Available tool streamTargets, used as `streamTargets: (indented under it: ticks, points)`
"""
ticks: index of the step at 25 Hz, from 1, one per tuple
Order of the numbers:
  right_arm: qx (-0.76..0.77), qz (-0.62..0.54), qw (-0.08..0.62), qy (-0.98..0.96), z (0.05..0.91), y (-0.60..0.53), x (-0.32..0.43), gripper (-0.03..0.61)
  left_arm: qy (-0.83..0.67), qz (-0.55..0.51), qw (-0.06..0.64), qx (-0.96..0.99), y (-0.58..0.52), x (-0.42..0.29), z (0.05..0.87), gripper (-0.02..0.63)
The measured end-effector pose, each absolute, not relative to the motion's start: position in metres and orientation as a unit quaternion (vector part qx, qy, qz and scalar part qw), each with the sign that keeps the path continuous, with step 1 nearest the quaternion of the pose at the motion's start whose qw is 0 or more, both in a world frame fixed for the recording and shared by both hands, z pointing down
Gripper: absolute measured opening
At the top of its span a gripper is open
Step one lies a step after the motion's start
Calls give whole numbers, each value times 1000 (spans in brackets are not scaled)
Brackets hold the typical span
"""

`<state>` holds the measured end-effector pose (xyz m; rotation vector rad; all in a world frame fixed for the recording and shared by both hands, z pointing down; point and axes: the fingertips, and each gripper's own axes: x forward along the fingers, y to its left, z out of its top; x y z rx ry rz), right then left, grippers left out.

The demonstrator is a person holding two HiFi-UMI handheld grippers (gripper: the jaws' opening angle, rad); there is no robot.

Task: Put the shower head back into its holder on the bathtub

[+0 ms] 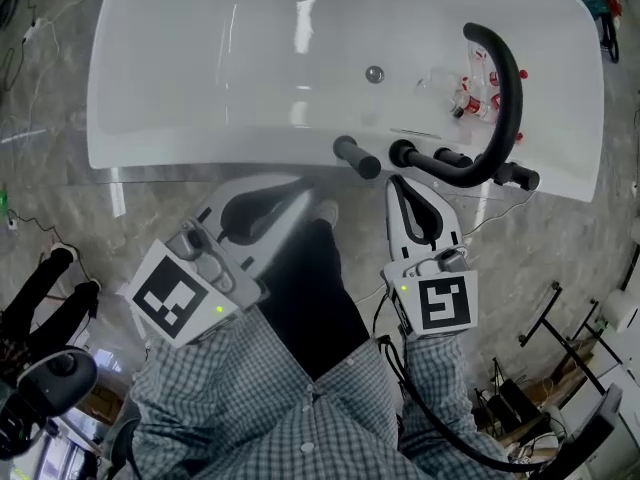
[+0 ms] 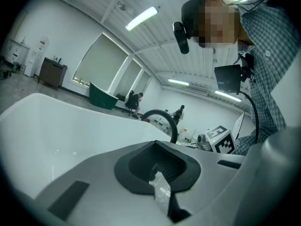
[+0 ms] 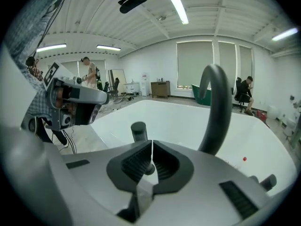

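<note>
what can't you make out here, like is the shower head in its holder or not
Shower head seated or not: head view, the black fittings on the bathtub rim are small, dark and merge under the curved spout.
Red-capped items in the bathtub: head view, too small to identify.
Rim fittings: left gripper view, mostly hidden behind the left gripper's own body.
Spout base: right gripper view, covered by the right gripper's body.

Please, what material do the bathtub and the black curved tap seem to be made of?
Bathtub: probably glossy white acrylic or enamel; ceiling lights reflect sharply in it.
Black curved tap: likely metal with a matte black coating; it shows only a soft, dull sheen, so plastic is possible.
</note>
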<state>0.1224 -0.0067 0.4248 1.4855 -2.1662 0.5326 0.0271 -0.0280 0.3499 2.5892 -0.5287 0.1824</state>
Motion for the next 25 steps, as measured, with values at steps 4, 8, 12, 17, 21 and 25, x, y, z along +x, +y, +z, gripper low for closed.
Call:
streamTargets:
  ticks: [4, 8, 12, 17, 21, 25]
  points:
    - [549, 195, 196, -789, 372, -10, 128, 21, -197, 60, 222, 953, -33, 30, 304, 8]
    - [558, 194, 174, -788, 324, -7, 130, 21, -194, 58, 205, 957, -26, 30, 261, 8]
    - [564, 186, 154, -789, 272, 2, 130, 21, -187, 56, 194, 961, -11, 29, 220, 8]
    - [578, 160, 115, -792, 207, 6, 124, 21, -186, 43, 168, 967, 1, 18, 170, 8]
    - [595, 135, 82, -788, 162, 15, 127, 21, -188, 25, 146, 971, 11, 10, 133, 8]
    - [608, 115, 52, -784, 125, 21, 133, 21, -195, 6, 124, 973, 13, 3, 99, 8]
